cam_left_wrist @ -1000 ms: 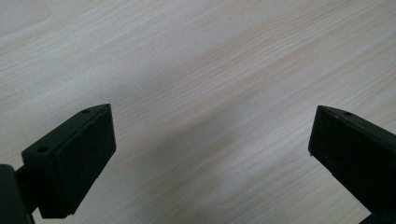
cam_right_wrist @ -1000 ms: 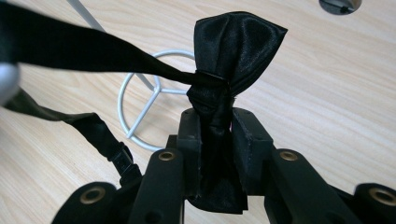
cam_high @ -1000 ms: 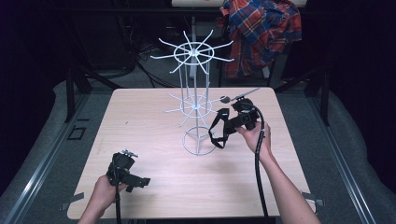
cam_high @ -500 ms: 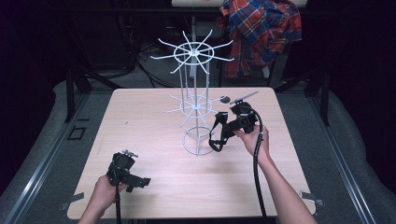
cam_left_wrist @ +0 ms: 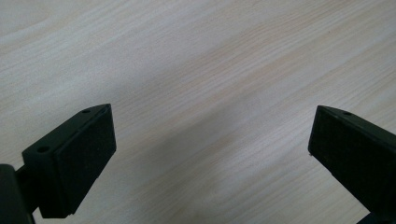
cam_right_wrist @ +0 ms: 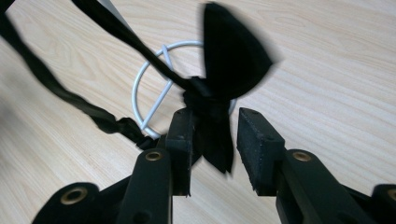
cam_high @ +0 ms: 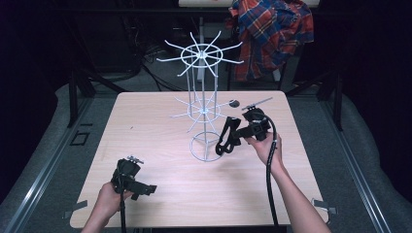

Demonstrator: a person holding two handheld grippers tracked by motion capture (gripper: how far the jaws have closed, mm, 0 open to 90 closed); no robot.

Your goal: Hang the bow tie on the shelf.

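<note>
A white wire rack (cam_high: pixel 201 109) with spoke hooks stands mid-table on a ring base (cam_right_wrist: pixel 140 84). A black strap piece with a wide lobe (cam_high: pixel 224 138) dangles beside the rack's right side. My right gripper (cam_high: pixel 232 138) points at it from the right. In the right gripper view the piece (cam_right_wrist: pixel 219 116) is blurred between the jaws of that gripper (cam_right_wrist: pixel 212 140). Those jaws have just been opening: one pad touches the piece and the other stands off it. My left gripper (cam_high: pixel 145 189) rests low at the front left, open (cam_left_wrist: pixel 210 154) over bare wood.
A plaid shirt (cam_high: pixel 272 34) hangs behind the table's far right edge. The light wood table (cam_high: pixel 145 126) has dark floor and metal rails on both sides. A thin rod (cam_high: pixel 257 103) sticks up from the right gripper's body.
The right hand has dipped slightly toward the rack's base and the black piece hangs a little lower. The left hand has kept still.
</note>
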